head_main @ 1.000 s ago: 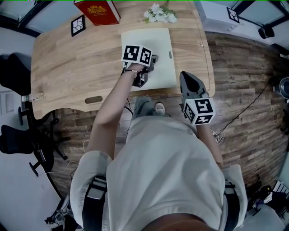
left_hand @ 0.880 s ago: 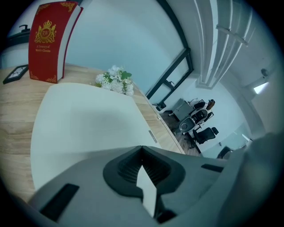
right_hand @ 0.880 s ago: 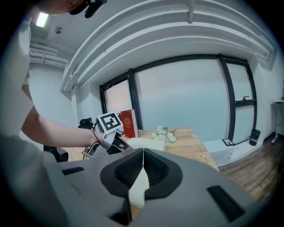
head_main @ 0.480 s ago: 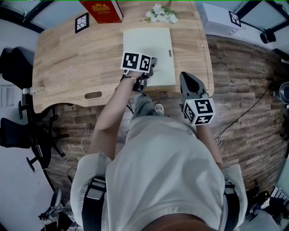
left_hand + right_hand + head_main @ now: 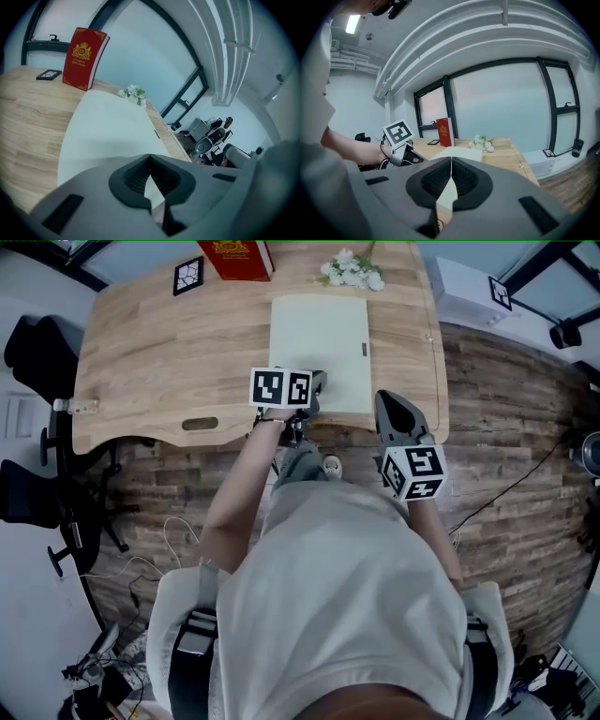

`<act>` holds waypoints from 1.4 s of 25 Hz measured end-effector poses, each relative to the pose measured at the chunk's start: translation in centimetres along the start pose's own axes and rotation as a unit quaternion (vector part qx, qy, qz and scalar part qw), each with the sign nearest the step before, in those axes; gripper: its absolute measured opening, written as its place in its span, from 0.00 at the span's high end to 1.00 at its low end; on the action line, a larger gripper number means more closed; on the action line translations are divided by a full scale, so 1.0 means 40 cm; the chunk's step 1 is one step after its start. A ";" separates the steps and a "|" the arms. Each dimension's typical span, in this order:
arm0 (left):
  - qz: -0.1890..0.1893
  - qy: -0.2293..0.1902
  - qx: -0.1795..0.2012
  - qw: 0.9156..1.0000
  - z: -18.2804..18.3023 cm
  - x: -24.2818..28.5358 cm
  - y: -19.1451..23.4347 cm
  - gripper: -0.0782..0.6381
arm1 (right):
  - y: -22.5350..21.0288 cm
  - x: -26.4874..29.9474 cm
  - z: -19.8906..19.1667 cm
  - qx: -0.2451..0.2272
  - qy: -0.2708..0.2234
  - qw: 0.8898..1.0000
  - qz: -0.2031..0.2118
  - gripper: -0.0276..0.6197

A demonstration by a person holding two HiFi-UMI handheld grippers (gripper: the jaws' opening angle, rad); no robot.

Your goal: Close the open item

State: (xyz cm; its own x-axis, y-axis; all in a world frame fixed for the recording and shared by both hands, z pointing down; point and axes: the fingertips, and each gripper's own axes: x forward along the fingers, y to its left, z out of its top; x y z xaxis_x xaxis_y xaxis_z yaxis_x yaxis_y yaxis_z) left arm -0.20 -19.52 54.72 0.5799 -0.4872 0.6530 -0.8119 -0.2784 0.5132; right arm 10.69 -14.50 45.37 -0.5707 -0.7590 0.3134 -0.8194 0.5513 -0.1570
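Observation:
A pale cream flat item (image 5: 323, 343) lies shut and flat on the wooden desk (image 5: 159, 371); it also fills the middle of the left gripper view (image 5: 108, 131). My left gripper (image 5: 316, 382) is over the item's near left corner, jaws shut with nothing between them (image 5: 150, 155). I cannot tell whether it touches the cover. My right gripper (image 5: 386, 399) hangs by the desk's front right edge, just right of the item, also shut and empty (image 5: 451, 159). The right gripper view shows the left gripper's marker cube (image 5: 399, 132) and the hand that holds it.
A red book (image 5: 242, 257) stands at the desk's far edge, with white flowers (image 5: 353, 274) to its right and a black marker tile (image 5: 188, 275) to its left. Office chairs (image 5: 28, 427) stand left of the desk. A shoe (image 5: 330, 465) shows under the front edge.
The left gripper has drawn back from the middle of the pale item to its near edge. The right gripper has stayed put. The head view has shifted a little.

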 end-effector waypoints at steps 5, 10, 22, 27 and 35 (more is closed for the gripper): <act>0.024 -0.036 -0.009 0.999 -0.023 -0.056 0.007 0.86 | 0.025 0.004 -0.004 -0.005 0.002 1.000 0.017 0.93; 0.044 -0.082 -0.021 0.995 -0.039 -0.117 0.008 0.86 | 0.049 0.011 -0.009 -0.009 0.009 0.999 0.032 0.93; 0.062 -0.181 -0.033 0.981 -0.059 -0.247 0.008 0.86 | 0.095 0.030 0.001 -0.018 0.008 0.999 0.043 0.93; 0.063 -0.197 -0.026 0.978 -0.077 -0.287 0.004 0.86 | 0.129 0.030 0.003 -0.008 0.004 0.999 0.040 0.93; 0.061 -0.188 -0.034 0.980 -0.142 -0.364 0.029 0.86 | 0.202 -0.002 0.010 0.011 0.000 1.000 0.023 0.93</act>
State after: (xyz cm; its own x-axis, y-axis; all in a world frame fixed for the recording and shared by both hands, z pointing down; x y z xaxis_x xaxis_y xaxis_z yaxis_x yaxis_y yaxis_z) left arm -9.20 -8.04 48.96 0.4018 -0.7870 0.4681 -0.8602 -0.1492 0.4877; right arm 4.07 -10.12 43.72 -0.6074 -0.7336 0.3047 -0.7936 0.5774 -0.1918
